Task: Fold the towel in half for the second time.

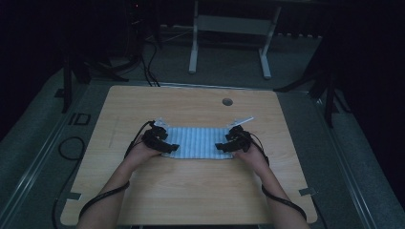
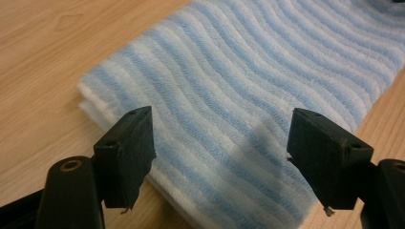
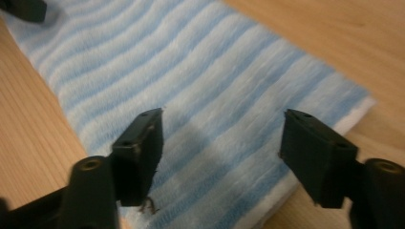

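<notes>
Blue-and-white towel (image 1: 198, 142): folded into a striped rectangle, laid flat at mid-table, long side running left to right; layered edges seen at its end in the left gripper view (image 2: 229, 109) and at its corner in the right gripper view (image 3: 200, 95).
Wooden table (image 1: 191, 191): light wood top, towel resting on it; small round hole (image 1: 227, 101) seen at the far side, well apart from the towel.
Left gripper (image 1: 165, 143): positioned at the towel's left end, jaws spread wide over the cloth (image 2: 222, 157); nothing is pinched between them, pads kept off the fabric.
Right gripper (image 1: 228, 143): positioned at the towel's right end, jaws likewise spread wide above the cloth (image 3: 222, 157); nothing is gripped.
Hands: left hand (image 1: 141, 155) and right hand (image 1: 252, 155) wrapped around the grippers, forearms entering from the near edge.
Cables: a black cable (image 1: 102, 195) is trailed from the left gripper back along the forearm.
Background: white desk legs (image 1: 193, 47) seen on the dark floor beyond the far edge.
</notes>
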The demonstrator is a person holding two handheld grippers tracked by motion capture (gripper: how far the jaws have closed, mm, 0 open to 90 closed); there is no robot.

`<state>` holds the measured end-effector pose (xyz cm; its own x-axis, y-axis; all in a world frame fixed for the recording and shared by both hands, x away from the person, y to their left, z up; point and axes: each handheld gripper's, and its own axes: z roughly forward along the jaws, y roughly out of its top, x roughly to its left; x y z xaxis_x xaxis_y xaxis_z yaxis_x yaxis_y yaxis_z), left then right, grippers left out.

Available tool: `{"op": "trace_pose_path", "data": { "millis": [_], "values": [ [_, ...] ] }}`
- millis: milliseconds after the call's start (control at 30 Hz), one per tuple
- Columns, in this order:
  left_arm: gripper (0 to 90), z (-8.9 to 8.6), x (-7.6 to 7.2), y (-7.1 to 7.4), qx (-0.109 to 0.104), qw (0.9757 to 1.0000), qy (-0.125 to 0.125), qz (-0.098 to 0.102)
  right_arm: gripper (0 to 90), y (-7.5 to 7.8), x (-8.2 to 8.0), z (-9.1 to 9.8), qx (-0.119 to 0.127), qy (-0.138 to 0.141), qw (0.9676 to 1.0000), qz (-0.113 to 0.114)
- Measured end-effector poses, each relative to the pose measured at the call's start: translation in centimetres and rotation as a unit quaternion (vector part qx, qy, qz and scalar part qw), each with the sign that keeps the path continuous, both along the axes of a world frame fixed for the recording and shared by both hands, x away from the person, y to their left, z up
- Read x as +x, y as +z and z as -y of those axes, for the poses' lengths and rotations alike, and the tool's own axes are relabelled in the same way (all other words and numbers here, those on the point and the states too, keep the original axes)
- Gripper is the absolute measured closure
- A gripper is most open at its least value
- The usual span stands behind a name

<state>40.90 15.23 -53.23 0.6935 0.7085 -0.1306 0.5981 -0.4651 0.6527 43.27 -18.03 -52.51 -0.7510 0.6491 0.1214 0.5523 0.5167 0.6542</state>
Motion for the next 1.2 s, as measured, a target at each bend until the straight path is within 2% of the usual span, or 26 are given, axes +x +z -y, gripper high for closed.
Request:
{"op": "trace_pose_path", "data": {
  "millis": [33,100,167,267,333,400,567,700,967,1200],
  "values": [
    [20.1,0.0,-0.2,0.0,-0.006,1.0,0.002,0.002,27.4,0.2,0.0,0.1,0.007,0.0,1.0,0.002],
    [16.7,0.0,-0.6,0.1,-0.005,1.0,0.001,0.006,19.9,0.5,-0.1,0.3,0.015,0.002,0.9998,0.008],
    [14.4,-0.1,-1.0,0.2,-0.003,0.9999,0.007,0.015,16.9,0.7,-0.3,0.5,0.015,0.006,0.9998,0.015],
    [12.6,-0.5,-1.5,0.4,-0.011,0.9994,0.019,0.028,14.0,0.8,-0.8,0.8,0.006,0.008,0.9996,0.027],
    [9.9,-0.9,-1.9,0.6,-0.014,0.999,0.026,0.033,13.8,0.9,-1.0,1.1,0.009,0.008,0.9994,0.032],
    [8.1,-1.3,-2.4,0.7,-0.027,0.9987,0.027,0.034,13.7,0.9,-1.3,1.5,0.006,0.009,0.999,0.042],
    [8.1,-1.8,-3.2,0.5,-0.022,0.9986,0.03,0.038,13.5,1.1,-1.8,2.4,0.008,0.004,0.9983,0.057],
    [8.1,-2.0,-3.4,0.3,-0.029,0.9979,0.039,0.043,13.2,1.2,-1.9,3.0,0.012,-0.01,0.9977,0.067],
    [8.1,-2.9,-4.1,-0.1,-0.037,0.9972,0.046,0.046,12.6,0.6,-2.5,4.1,0.012,-0.015,0.9977,0.066],
    [8.1,-4.4,-5.4,-0.5,-0.045,0.9961,0.06,0.048,12.5,0.1,-3.2,6.1,0.016,-0.028,0.9973,0.066]
  ]
}}
